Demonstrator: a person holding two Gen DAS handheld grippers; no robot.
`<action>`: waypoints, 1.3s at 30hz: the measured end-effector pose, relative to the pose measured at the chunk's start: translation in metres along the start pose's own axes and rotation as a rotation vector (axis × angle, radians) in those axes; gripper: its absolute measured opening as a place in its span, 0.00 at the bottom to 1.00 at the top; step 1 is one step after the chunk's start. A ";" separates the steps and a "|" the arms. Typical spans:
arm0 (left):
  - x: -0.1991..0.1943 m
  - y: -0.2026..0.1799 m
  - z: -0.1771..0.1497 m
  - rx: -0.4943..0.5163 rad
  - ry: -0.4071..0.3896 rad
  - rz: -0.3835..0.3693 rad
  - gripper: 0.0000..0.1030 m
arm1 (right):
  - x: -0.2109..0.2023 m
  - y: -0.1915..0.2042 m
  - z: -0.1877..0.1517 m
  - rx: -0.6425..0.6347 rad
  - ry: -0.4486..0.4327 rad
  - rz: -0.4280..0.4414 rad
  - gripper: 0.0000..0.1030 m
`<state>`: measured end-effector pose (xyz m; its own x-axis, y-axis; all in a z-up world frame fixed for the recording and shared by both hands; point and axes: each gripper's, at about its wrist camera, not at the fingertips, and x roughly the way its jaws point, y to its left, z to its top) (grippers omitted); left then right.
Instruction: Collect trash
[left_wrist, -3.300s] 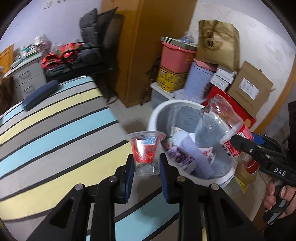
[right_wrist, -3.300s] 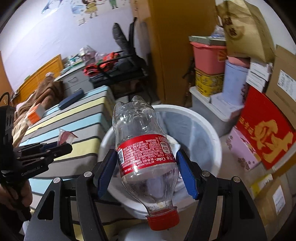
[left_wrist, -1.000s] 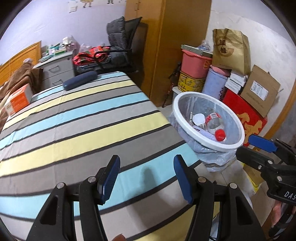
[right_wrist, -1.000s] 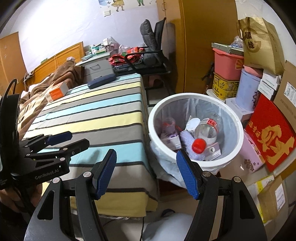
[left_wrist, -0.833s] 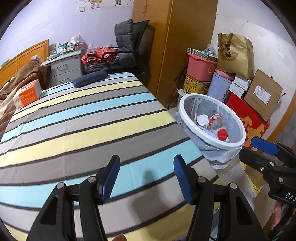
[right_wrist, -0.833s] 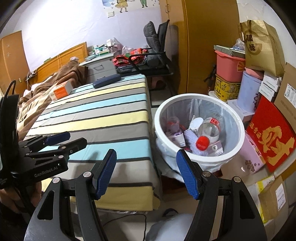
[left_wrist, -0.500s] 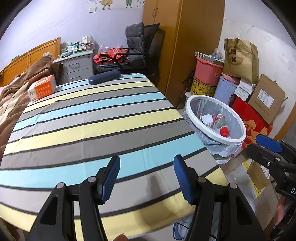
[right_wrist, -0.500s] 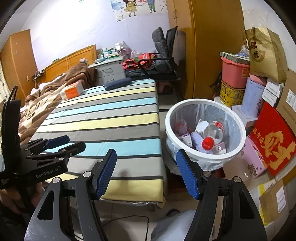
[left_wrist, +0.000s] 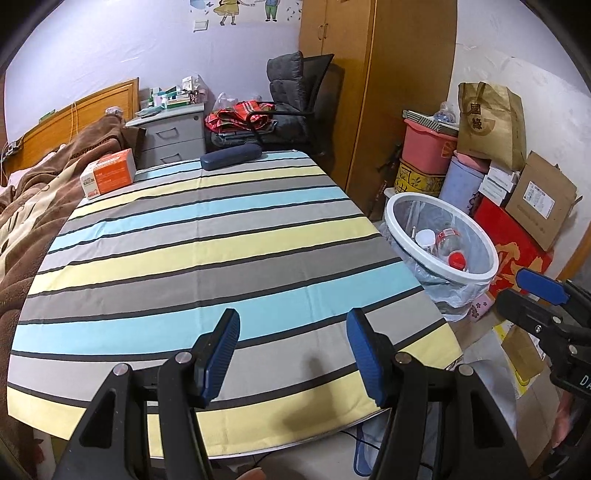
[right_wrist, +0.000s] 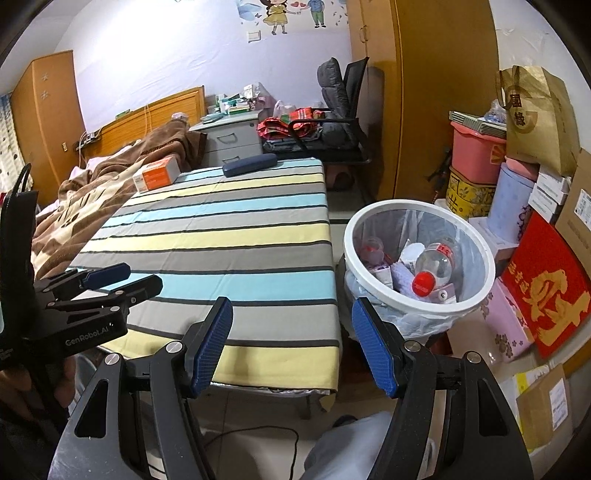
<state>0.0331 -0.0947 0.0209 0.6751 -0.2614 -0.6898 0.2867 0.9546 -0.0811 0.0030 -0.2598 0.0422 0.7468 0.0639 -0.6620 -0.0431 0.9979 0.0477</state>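
Note:
The white round trash bin (right_wrist: 348, 240) stands on the floor by the right end of the striped table (right_wrist: 229, 236). A clear cola bottle (right_wrist: 436, 264) with a red cap, a clear cup (right_wrist: 371, 247) and several papers lie inside. In the left wrist view the bin (left_wrist: 476, 276) and the bottle (left_wrist: 448, 240) show at right. My left gripper (left_wrist: 291, 332) hangs open over the table's near edge with nothing between its fingers. Further right and beside the bin, my right gripper (right_wrist: 291, 317) is open and holds nothing. Each shows in the other's view: left gripper (right_wrist: 122, 278), right gripper (left_wrist: 539, 291).
An orange box (left_wrist: 110, 177) and a dark blue case (left_wrist: 231, 157) lie at the table's far end. A bed with a brown blanket (left_wrist: 22, 221) runs along the left. Stacked boxes and tubs (right_wrist: 476, 158) crowd the wall behind the bin. A black chair (right_wrist: 340, 122) stands at the back.
Both grippers have drawn back from the bin and table, so more of the room shows. The cup and bottle they held earlier now lie in the bin. Jaws stay open.

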 end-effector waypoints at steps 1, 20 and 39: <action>0.000 0.000 0.000 -0.001 0.001 0.001 0.60 | 0.000 0.000 0.000 -0.001 0.000 0.001 0.67; 0.000 0.001 -0.001 0.007 0.002 0.005 0.60 | 0.001 0.001 0.001 0.000 0.001 0.002 0.67; 0.000 -0.001 -0.002 0.007 0.009 0.012 0.60 | 0.001 -0.002 0.001 0.007 0.002 0.001 0.67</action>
<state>0.0314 -0.0952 0.0201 0.6723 -0.2487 -0.6972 0.2836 0.9566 -0.0678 0.0052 -0.2614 0.0423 0.7457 0.0651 -0.6631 -0.0396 0.9978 0.0533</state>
